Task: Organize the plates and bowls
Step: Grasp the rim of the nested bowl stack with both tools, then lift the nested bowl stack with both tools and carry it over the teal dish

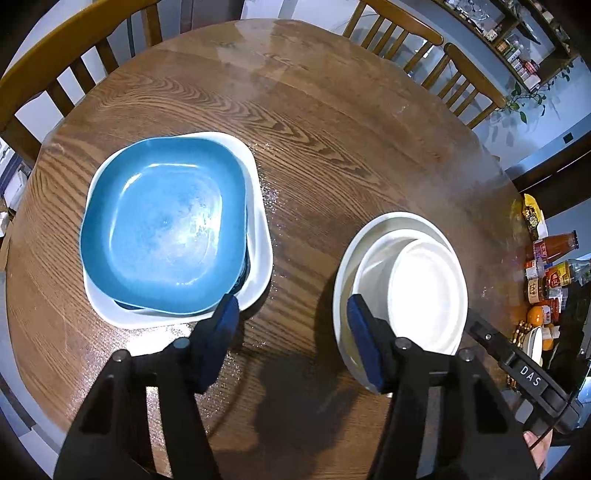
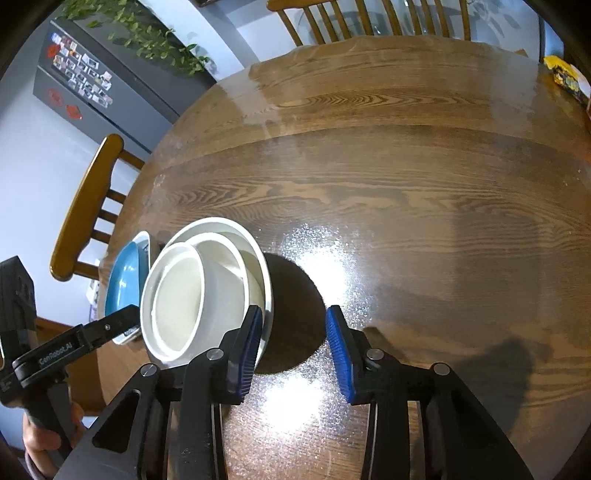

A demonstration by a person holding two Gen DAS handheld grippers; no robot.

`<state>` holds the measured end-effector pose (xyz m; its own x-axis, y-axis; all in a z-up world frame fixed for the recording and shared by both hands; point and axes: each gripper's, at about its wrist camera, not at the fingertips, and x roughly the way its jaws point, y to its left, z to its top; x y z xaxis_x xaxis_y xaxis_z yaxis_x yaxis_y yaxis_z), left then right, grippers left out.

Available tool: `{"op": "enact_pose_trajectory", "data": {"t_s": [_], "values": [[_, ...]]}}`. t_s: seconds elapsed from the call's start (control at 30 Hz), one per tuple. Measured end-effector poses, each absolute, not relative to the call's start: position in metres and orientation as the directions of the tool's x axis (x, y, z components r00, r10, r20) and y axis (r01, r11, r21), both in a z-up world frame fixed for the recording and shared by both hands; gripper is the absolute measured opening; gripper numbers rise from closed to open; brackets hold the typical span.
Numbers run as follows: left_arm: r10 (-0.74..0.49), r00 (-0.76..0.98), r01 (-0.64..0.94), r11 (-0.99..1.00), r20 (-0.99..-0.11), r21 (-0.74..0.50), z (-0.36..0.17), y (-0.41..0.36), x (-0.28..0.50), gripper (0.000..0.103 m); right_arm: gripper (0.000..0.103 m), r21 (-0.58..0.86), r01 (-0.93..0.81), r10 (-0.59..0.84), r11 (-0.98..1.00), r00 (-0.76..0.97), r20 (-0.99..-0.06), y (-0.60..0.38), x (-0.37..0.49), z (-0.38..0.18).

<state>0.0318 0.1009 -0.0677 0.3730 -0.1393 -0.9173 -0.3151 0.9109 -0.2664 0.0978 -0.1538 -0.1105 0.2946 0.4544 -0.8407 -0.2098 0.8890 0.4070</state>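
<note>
**Both grippers empty; two stacks formed on table**

Fingers of the left gripper (image 1: 291, 325) stood partly apart, empty, between the blue plate (image 1: 162, 229) stack and nested white bowls (image 1: 402, 291). Right gripper (image 2: 293, 349) likewise gaped, holding nothing. Recommended: square each stack before withdrawal.

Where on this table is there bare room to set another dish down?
Bare wood lies beyond both stacks, toward the far chairs, and right of the white bowl stack. Crowded: the blue plate stack side and the jars at the edge.

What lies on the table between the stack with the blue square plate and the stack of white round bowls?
Only bare wooden table, seen from the left wrist; the left gripper hangs above it.
</note>
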Motion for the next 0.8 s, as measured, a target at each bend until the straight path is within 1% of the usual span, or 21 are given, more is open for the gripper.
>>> {"op": "enact_pose_trajectory", "data": {"t_s": [0.03, 0.13, 0.17, 0.2, 0.27, 0.33, 0.4, 0.43, 0.5, 0.53, 0.6, 0.7, 0.8], "values": [[-0.137, 0.368, -0.313, 0.913, -0.92, -0.261, -0.069, 0.099, 0.033, 0.051, 0.035, 0.403, -0.211, 0.451, 0.89, 0.29, -0.844, -0.152, 0.099, -0.112], [-0.136, 0.353, -0.305, 0.919, -0.926, -0.251, -0.072, 0.095, 0.036, 0.051, 0.032, 0.402, -0.213, 0.45, 0.89, 0.281, -0.847, -0.148, 0.101, -0.114], [-0.138, 0.35, -0.301, 0.92, -0.927, -0.25, -0.073, 0.094, 0.036, 0.049, 0.031, 0.404, -0.216, 0.452, 0.889, 0.278, -0.848, -0.146, 0.101, -0.115], [-0.143, 0.347, -0.295, 0.921, -0.927, -0.252, -0.074, 0.093, 0.037, 0.043, 0.029, 0.406, -0.219, 0.456, 0.887, 0.275, -0.847, -0.145, 0.102, -0.115], [-0.147, 0.337, -0.281, 0.927, -0.93, -0.249, -0.077, 0.089, 0.039, 0.038, 0.027, 0.408, -0.224, 0.459, 0.885, 0.273, -0.845, -0.144, 0.102, -0.116], [-0.155, 0.33, -0.263, 0.932, -0.931, -0.248, -0.08, 0.084, 0.04, 0.028, 0.025, 0.414, -0.225, 0.465, 0.882, 0.271, -0.843, -0.143, 0.103, -0.117], [-0.146, 0.335, -0.255, 0.937, -0.931, -0.239, -0.08, 0.081, 0.041, 0.025, 0.023, 0.417, -0.228, 0.468, 0.88, 0.271, -0.841, -0.143, 0.103, -0.117], [-0.15, 0.337, -0.25, 0.938, -0.929, -0.242, -0.079, 0.081, 0.042, 0.021, 0.023, 0.417, -0.228, 0.468, 0.88, 0.271, -0.841, -0.143, 0.103, -0.117], [-0.152, 0.342, -0.238, 0.941, -0.927, -0.242, -0.079, 0.078, 0.042, 0.016, 0.022, 0.418, -0.229, 0.47, 0.879, 0.272, -0.84, -0.142, 0.103, -0.117], [-0.146, 0.346, -0.229, 0.945, -0.927, -0.234, -0.078, 0.076, 0.042, 0.012, 0.021, 0.424, -0.232, 0.477, 0.875, 0.272, -0.836, -0.142, 0.102, -0.117], [-0.136, 0.358, -0.207, 0.953, -0.924, -0.22, -0.077, 0.072, 0.042, 0.006, 0.013, 0.434, -0.24, 0.489, 0.868, 0.272, -0.829, -0.139, 0.101, -0.117], [-0.125, 0.367, -0.198, 0.958, -0.922, -0.209, -0.077, 0.068, 0.042, 0.002, 0.011, 0.427, -0.247, 0.486, 0.87, 0.281, -0.827, -0.136, 0.1, -0.116], [-0.112, 0.376, -0.189, 0.963, -0.92, -0.194, -0.078, 0.066, 0.043, 0.002, 0.011, 0.431, -0.245, 0.489, 0.868, 0.282, -0.825, -0.136, 0.101, -0.117]]}}
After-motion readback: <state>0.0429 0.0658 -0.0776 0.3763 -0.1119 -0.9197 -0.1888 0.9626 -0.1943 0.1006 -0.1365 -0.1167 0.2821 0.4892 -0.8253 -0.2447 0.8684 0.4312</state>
